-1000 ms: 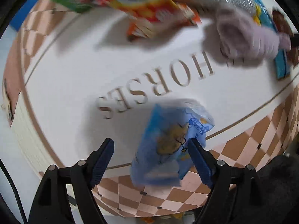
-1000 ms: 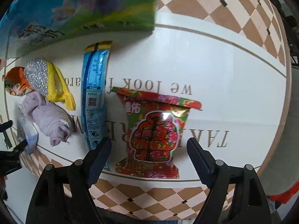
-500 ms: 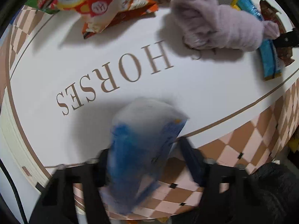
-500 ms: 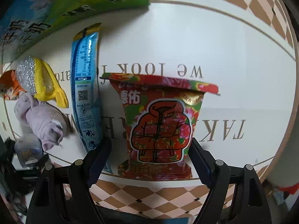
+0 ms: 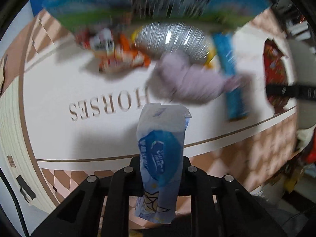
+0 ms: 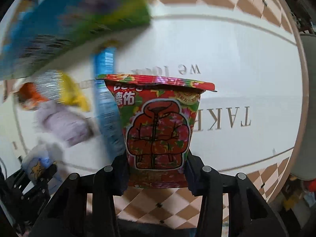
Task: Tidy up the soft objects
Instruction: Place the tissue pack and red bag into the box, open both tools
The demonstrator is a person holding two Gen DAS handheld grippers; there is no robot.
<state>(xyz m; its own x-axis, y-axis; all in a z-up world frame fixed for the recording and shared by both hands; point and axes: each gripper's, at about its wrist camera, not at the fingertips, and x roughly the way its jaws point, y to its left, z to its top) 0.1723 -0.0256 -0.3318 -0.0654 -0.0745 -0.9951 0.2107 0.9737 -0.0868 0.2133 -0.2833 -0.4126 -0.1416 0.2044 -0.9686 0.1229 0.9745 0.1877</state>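
grippers first, since they sit nearest the cameras. our left gripper (image 5: pixel 161 174) points down with its jaws drawn together on a pale blue tissue packet (image 5: pixel 161 154), squeezing it narrow; the packet hangs clear of the tabletop (image 5: pixel 59 90). our right gripper (image 6: pixel 157 174) has just been closing, and its jaws now press both sides of a red snack bag (image 6: pixel 158 130) printed with a padded jacket. we cannot tell whether that bag has left the surface.

beyond the packets, the white table with its brown lettering carries what we have not yet handled. a lilac rolled cloth (image 5: pixel 189 81) lies near the middle. just beside it runs a long blue packet (image 5: pixel 230 75). behind the cloth sit a silver glittery pouch with yellow trim (image 5: pixel 171 39) and an orange and white snack bag (image 5: pixel 120 59), both blurred. farthest off stands a large box (image 5: pixel 150 4) printed with blue sky and green grass, which we take to be the likely destination.

we judge the task to be early on: two soft items are gripped, at least four wait on the table, and we cannot see whether anything is already inside the box.
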